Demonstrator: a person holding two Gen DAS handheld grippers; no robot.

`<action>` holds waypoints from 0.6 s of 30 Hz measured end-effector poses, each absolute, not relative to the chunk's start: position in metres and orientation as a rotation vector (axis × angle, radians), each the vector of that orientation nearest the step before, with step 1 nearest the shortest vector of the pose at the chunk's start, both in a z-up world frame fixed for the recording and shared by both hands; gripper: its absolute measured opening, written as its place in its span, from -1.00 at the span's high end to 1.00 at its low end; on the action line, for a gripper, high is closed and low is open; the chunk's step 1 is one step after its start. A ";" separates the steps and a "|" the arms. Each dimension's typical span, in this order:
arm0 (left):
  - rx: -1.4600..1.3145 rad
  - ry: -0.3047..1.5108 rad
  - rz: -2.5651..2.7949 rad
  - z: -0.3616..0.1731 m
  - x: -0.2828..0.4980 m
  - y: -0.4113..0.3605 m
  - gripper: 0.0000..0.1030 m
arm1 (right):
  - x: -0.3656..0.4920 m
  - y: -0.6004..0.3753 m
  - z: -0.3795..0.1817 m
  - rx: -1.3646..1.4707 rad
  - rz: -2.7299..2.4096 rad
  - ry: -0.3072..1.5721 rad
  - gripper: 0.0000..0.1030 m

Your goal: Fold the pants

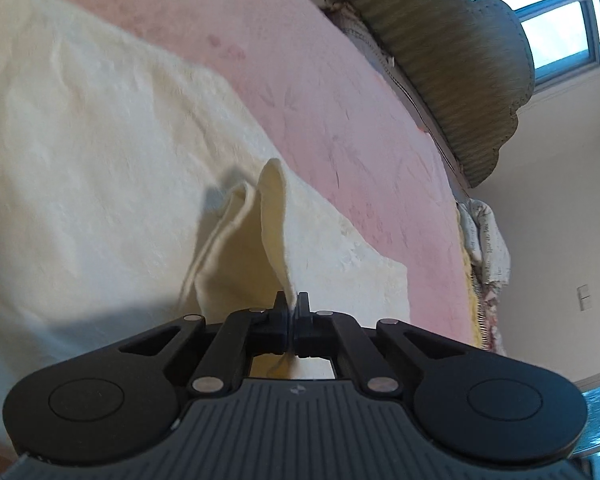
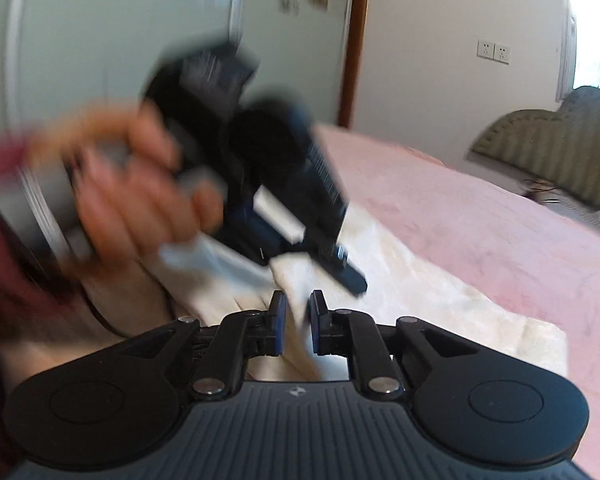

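Cream pants (image 1: 80, 152) lie spread on a pink bed cover (image 1: 320, 80). My left gripper (image 1: 293, 308) is shut on a lifted edge of the pants, which stands up in a fold in front of the fingers. In the right wrist view my right gripper (image 2: 298, 312) has its jaws a little apart with cream pants fabric (image 2: 420, 288) between them; the grip is not clear. The left gripper (image 2: 340, 264) shows there, blurred, held by a hand (image 2: 140, 184) just above the cloth.
A green ribbed headboard (image 1: 460, 60) runs along the far side of the bed, with a window (image 1: 560, 28) behind. A wooden door frame (image 2: 354, 40) and wall sockets (image 2: 494, 52) stand beyond the bed. A patterned cloth (image 1: 484, 236) hangs at the bed's corner.
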State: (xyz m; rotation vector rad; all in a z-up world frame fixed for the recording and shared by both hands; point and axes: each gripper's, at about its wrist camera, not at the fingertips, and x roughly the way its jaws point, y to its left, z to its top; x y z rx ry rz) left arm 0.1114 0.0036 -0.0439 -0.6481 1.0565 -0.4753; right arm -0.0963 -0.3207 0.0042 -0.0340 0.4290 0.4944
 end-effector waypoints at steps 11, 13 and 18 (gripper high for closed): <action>-0.450 1.008 -0.366 -0.052 0.099 0.013 0.97 | -0.041 -0.308 -0.047 0.040 0.333 0.632 0.72; -0.467 1.005 -0.370 -0.055 0.099 0.016 0.97 | -0.037 -0.307 -0.046 0.043 0.319 0.635 0.71; -0.435 1.000 -0.366 -0.048 0.096 0.014 0.96 | -0.032 -0.301 -0.050 0.061 0.315 0.653 0.68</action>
